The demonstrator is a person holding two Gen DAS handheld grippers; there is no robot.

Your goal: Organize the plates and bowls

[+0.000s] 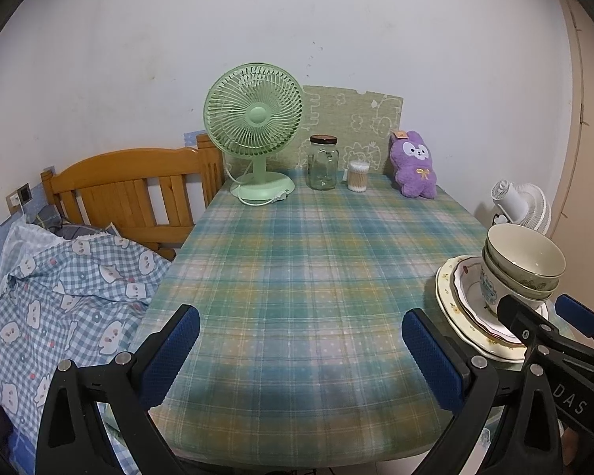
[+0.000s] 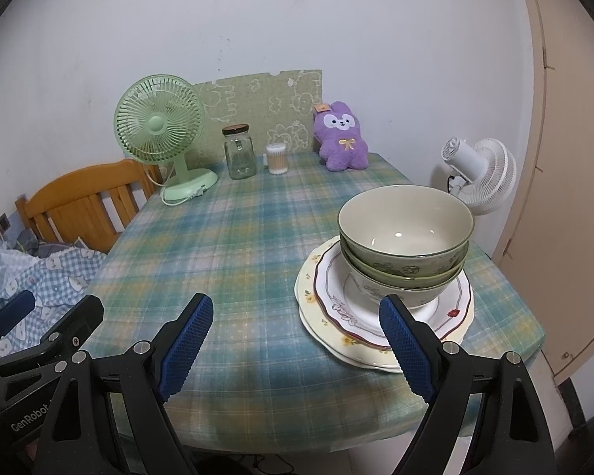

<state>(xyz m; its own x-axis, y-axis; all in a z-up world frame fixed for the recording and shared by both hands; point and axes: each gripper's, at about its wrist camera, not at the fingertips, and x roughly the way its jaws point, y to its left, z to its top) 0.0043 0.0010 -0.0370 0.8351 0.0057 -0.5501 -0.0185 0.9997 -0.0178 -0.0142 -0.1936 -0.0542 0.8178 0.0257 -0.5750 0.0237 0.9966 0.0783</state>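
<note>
Bowls nested atop plates, lower right of right view, near table edge: one compact stack. Right gripper spread, just short of plates; left gripper spread, over bare cloth, holding nothing.

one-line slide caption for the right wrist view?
Open right gripper hovers before stacked bowls on plates, plaid-covered table.
</note>
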